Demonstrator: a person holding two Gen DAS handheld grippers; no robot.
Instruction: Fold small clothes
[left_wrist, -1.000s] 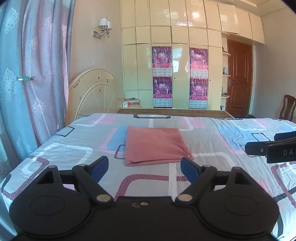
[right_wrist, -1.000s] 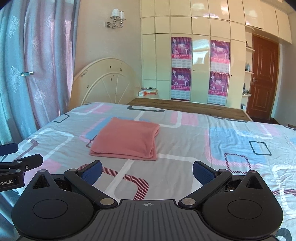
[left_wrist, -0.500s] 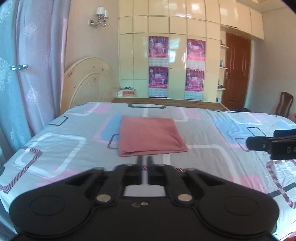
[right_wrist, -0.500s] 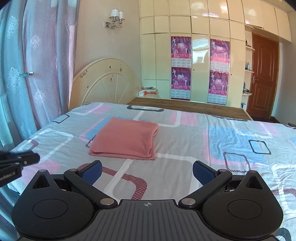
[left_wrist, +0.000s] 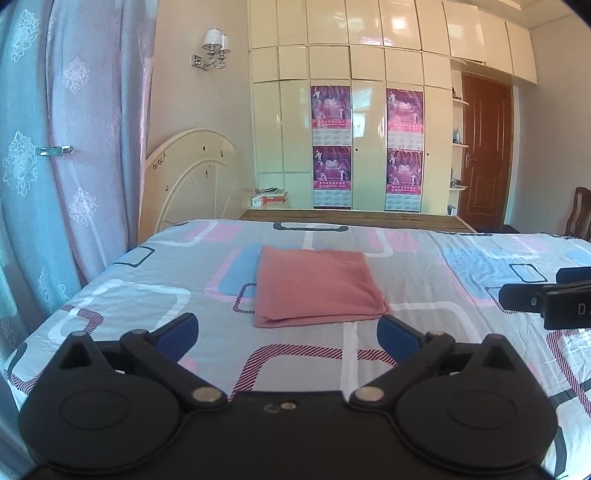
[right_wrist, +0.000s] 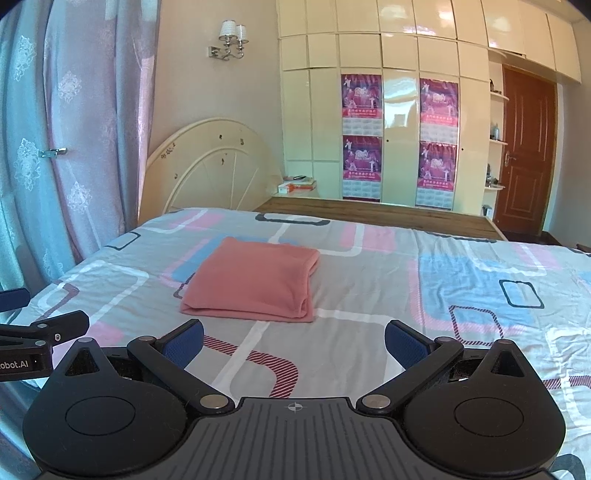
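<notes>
A salmon-pink garment (left_wrist: 316, 290) lies folded into a neat rectangle on the patterned bedsheet (left_wrist: 424, 273), a little left of the bed's middle. It also shows in the right wrist view (right_wrist: 255, 284). My left gripper (left_wrist: 288, 334) is open and empty, held above the sheet just short of the garment's near edge. My right gripper (right_wrist: 293, 341) is open and empty, held near the garment's near right corner. Each gripper shows at the edge of the other's view, the right one (left_wrist: 546, 299) and the left one (right_wrist: 40, 332).
A cream headboard (left_wrist: 195, 177) and long curtains (left_wrist: 55, 147) stand at the left. A wardrobe wall with posters (left_wrist: 365, 147) and a brown door (left_wrist: 484, 155) are behind the bed. A wooden chair (left_wrist: 580, 212) is at the far right.
My left gripper shut half a second ago and has opened again, and its view has shifted slightly. My right gripper stayed open and nearly still. The garment has not moved.
</notes>
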